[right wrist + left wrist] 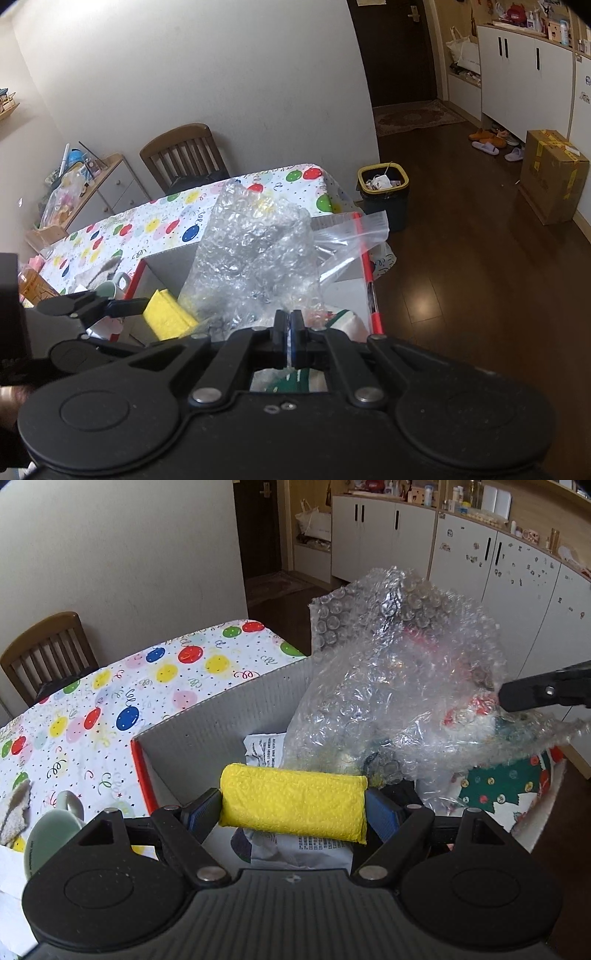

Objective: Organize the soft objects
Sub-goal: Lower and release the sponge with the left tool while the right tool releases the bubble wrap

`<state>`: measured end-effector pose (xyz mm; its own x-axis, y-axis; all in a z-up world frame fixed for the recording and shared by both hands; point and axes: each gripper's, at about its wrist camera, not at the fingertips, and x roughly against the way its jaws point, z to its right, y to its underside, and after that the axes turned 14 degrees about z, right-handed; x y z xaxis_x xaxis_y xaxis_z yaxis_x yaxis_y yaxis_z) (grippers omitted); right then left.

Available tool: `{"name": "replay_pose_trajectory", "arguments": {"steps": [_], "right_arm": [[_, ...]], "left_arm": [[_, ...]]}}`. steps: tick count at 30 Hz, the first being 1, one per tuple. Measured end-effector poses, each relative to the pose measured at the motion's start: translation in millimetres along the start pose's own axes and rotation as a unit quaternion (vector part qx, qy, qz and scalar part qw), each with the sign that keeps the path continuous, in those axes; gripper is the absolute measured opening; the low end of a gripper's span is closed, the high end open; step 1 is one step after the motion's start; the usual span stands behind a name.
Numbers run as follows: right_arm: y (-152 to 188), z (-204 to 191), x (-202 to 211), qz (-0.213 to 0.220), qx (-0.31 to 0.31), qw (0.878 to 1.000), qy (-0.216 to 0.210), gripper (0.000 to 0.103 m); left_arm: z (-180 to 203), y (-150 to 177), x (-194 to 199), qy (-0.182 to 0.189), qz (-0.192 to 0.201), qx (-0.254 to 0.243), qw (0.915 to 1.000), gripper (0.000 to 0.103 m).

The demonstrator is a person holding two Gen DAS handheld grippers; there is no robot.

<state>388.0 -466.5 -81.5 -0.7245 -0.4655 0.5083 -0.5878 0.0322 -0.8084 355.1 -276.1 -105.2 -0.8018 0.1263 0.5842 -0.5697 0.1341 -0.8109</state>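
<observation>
My left gripper (293, 806) is shut on a yellow sponge (293, 801) and holds it over the near end of a grey cardboard box (207, 720) with red edges. The sponge also shows in the right wrist view (168, 315), held by the left gripper (147, 306). My right gripper (290, 325) is shut on a crumpled sheet of bubble wrap (251, 251) and holds it up above the box. In the left wrist view the bubble wrap (399, 679) hangs over the box's right side, with the right gripper's finger (535, 694) pinching it.
The box stands on a table with a balloon-print cloth (110, 701). A printed bag (264, 749) and a clear zip bag (354, 236) lie in the box. A green mug (110, 288) stands left of it. A wooden chair (184, 155), a bin (384, 195) and a carton (550, 173) stand around.
</observation>
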Motion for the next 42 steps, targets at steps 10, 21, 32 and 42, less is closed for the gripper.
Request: {"name": "replay_pose_trajectory", "arguments": {"steps": [10,21,32,42], "right_arm": [[-2.7,0.5,16.6,-0.007,0.012,1.0,-0.026,0.001],[-5.1,0.7,34.7,0.011,0.015,0.999,-0.037,0.002],[-1.5,-7.3,49.1,0.024,0.025,0.999,-0.037,0.004],[0.5,-28.8,61.0,0.036,0.038,0.997,-0.058,0.013]], "left_arm": [[0.4,-2.8,-8.6,-0.006,-0.008,-0.006,0.9999,0.085],[-5.3,1.8,11.8,-0.013,0.0,0.016,0.9998,0.085],[-4.3,-1.3,42.0,0.007,0.035,0.029,0.9989,0.093],[-10.4,-4.0,99.6,0.014,0.086,0.064,0.9941,0.093]]}}
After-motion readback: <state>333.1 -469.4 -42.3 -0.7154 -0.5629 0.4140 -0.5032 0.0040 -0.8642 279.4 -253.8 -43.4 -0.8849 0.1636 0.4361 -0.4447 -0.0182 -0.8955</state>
